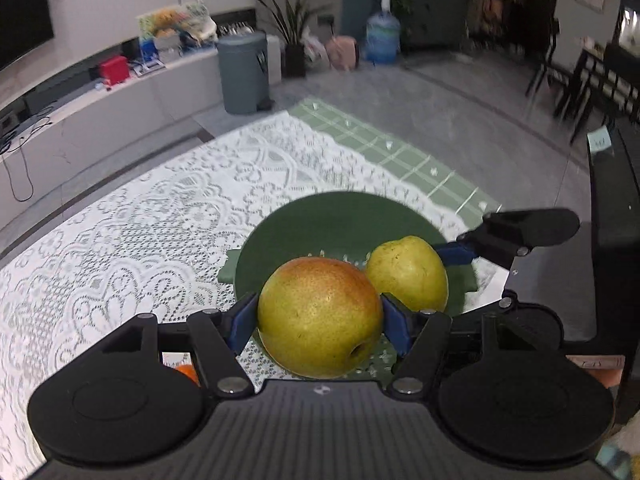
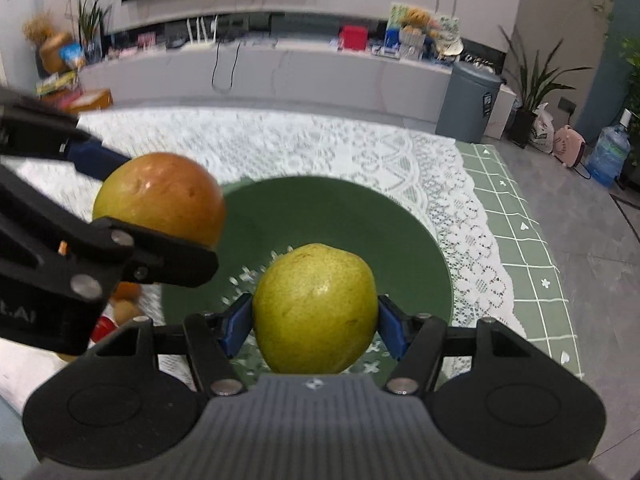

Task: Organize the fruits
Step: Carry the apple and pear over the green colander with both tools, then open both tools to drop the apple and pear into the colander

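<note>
A red-blushed yellow-green pear is held between the blue pads of the left gripper, the jaws closed on its sides. A plain yellow-green pear is clamped in the same manner by the right gripper. Both fruits are carried above a dark green perforated bowl, the blushed pear over its left rim as seen from the right wrist view. The bowl is set on a white lace tablecloth, with a green checked cloth showing beyond the lace edge. Small orange and red fruits, partly hidden, are noted left of the bowl.
</note>
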Tool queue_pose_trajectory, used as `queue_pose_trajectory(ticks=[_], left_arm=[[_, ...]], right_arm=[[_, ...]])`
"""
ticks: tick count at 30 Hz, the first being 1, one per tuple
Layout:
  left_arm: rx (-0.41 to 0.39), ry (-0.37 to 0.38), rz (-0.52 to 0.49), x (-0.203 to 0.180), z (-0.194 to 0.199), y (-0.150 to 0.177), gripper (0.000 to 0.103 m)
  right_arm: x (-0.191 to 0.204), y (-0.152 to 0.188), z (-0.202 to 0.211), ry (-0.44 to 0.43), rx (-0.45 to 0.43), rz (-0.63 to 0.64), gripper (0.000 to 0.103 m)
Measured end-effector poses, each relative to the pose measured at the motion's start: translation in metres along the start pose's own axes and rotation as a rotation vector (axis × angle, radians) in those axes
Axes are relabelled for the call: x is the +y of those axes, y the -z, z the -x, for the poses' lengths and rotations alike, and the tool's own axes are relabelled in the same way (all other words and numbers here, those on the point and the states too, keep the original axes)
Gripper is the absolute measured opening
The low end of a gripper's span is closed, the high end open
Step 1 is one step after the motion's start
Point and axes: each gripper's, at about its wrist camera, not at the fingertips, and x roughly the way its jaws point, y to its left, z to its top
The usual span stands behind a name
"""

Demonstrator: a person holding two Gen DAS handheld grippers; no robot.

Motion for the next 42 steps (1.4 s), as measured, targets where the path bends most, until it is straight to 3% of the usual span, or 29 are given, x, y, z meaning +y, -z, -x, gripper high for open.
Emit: queue_pose_trajectory(ticks=[15, 23, 29, 42], left_arm=[[0.241, 0.07, -0.08, 0.01, -0.07, -0.027, 0.075], [0.29, 0.088, -0.063, 0.011, -0.09, -0.029, 0.075], [0.344, 0.043, -0.068, 0.008, -0.109, -0.03, 0.075], [0.383, 0.055, -0.075, 0.009, -0.117, -0.031, 0.075]], right_arm=[[-0.012, -0.004, -0.049, -0.035, 0.127, 0.035, 0.063], [-0.009, -0.002, -0.053, -0.013, 0.139, 0.056, 0.063], [-0.005, -0.002, -0.053, 0.007, 0.144, 0.085, 0.063], [-0.001, 0.0, -0.053, 0.033, 0.149, 0.136, 0.064]])
